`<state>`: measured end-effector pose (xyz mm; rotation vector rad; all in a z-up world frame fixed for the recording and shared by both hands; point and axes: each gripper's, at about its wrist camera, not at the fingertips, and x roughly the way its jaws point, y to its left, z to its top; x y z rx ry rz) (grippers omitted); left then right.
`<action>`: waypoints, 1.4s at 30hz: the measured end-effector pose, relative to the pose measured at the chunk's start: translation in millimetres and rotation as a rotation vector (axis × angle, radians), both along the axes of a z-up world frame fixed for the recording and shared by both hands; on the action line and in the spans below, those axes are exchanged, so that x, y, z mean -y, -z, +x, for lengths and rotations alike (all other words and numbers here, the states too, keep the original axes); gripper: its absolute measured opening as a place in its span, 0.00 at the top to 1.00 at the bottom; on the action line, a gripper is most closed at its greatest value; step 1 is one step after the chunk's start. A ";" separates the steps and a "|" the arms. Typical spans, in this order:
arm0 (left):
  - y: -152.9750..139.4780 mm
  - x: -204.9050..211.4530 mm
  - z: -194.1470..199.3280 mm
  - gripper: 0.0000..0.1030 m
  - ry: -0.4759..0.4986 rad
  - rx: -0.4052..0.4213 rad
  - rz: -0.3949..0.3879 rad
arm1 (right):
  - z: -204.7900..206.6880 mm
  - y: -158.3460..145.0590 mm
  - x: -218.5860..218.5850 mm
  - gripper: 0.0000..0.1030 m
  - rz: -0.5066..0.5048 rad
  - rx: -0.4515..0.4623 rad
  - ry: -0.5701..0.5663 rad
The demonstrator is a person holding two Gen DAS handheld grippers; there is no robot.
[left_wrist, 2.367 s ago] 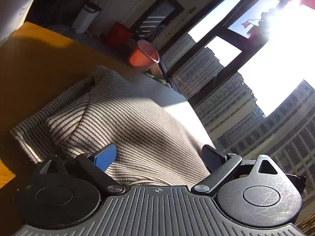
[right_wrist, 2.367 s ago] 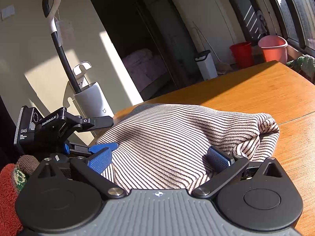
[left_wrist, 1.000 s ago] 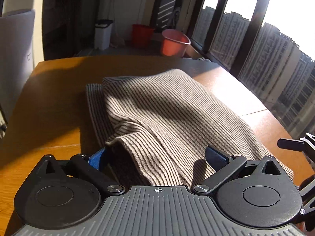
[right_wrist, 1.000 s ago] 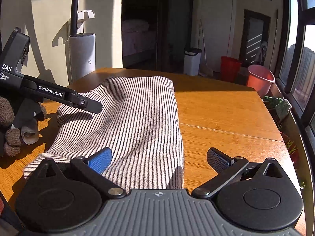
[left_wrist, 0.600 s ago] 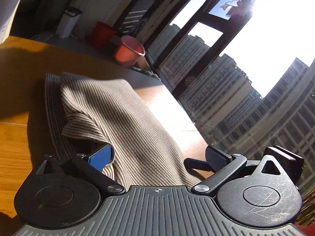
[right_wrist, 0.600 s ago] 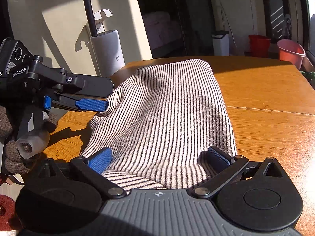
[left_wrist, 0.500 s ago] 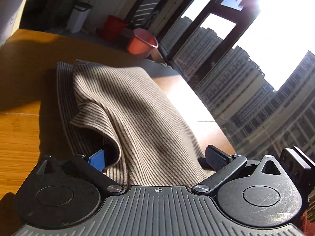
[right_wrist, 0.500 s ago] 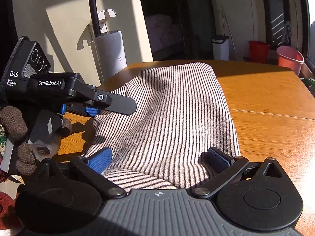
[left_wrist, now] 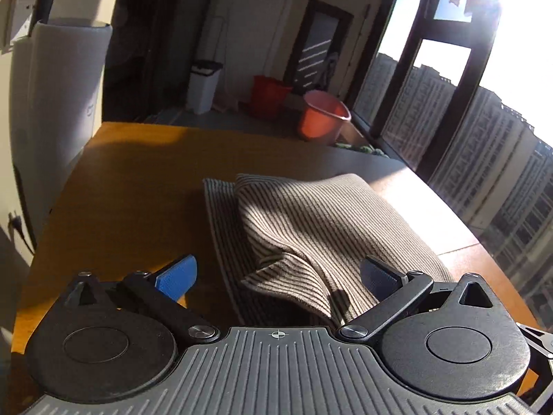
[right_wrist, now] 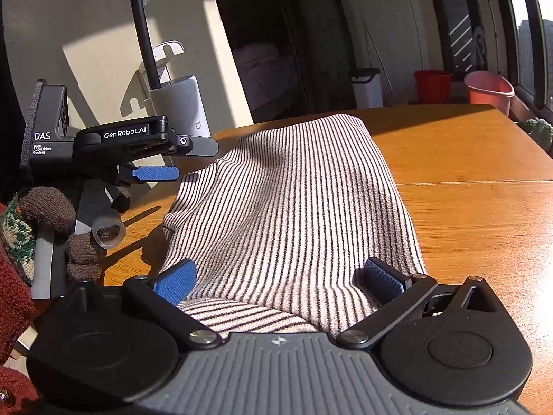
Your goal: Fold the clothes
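Since half a second ago, the left gripper (left_wrist: 276, 276) has let go of the striped beige knit garment (left_wrist: 321, 221), jaws spread, its folded corner lying loose on the orange wooden table (left_wrist: 131, 186). From the right wrist, the right gripper (right_wrist: 278, 278) sits jaws apart over the garment's near hem, pinching nothing.

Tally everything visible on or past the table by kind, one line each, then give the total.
Striped garment: 1
Tongs, left and right: 2
Buckets, red and pink: 2
White bin: 1
Vacuum dock: 1
Wooden table: 1
Total: 8
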<state>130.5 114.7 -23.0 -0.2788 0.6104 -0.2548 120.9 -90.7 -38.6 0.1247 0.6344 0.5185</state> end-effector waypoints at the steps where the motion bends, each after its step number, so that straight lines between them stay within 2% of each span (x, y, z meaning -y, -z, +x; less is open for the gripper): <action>1: -5.7 -5.3 -5.2 0.00 -0.004 0.012 -0.033 | 0.0 0.0 0.2 0.00 -0.001 0.001 0.000; 2: -11.4 -10.6 -10.4 0.00 -0.007 0.025 -0.065 | 0.3 0.0 -0.4 0.00 -0.002 0.002 0.000; 6: -14.6 -0.8 -20.8 0.00 0.289 -0.026 -0.290 | 2.7 -0.7 -5.3 0.00 -0.006 0.006 0.003; 7: -8.9 6.2 -18.4 0.00 0.326 -0.049 -0.300 | 2.5 -0.9 -6.0 0.00 -0.010 0.008 0.004; 9: 5.9 20.2 -9.9 0.00 0.308 -0.103 -0.243 | 1.5 -1.0 -7.1 0.00 -0.019 0.013 0.007; 12: 25.0 31.0 2.8 0.00 0.274 -0.130 -0.178 | 0.5 -1.1 -8.0 0.00 -0.028 0.018 0.012; 19: 27.5 37.2 28.1 0.00 0.253 -0.090 -0.088 | 2.1 -2.2 -17.4 0.00 -0.060 0.013 0.038; 26: 8.8 14.5 21.4 0.00 0.190 -0.058 -0.180 | 3.0 -1.3 -11.0 0.00 -0.010 0.007 0.043; 32: -7.7 -5.3 14.9 0.00 0.134 -0.031 -0.260 | 2.7 -0.7 -9.3 0.00 -0.008 0.010 0.041; 35: 5.2 14.0 6.8 0.00 0.262 -0.085 -0.345 | 3.6 -1.3 -10.2 0.00 -0.013 0.013 0.042; 42: 28.9 47.5 -1.7 0.00 0.336 -0.091 -0.188 | 4.6 -0.3 -13.1 0.00 -0.020 0.014 0.044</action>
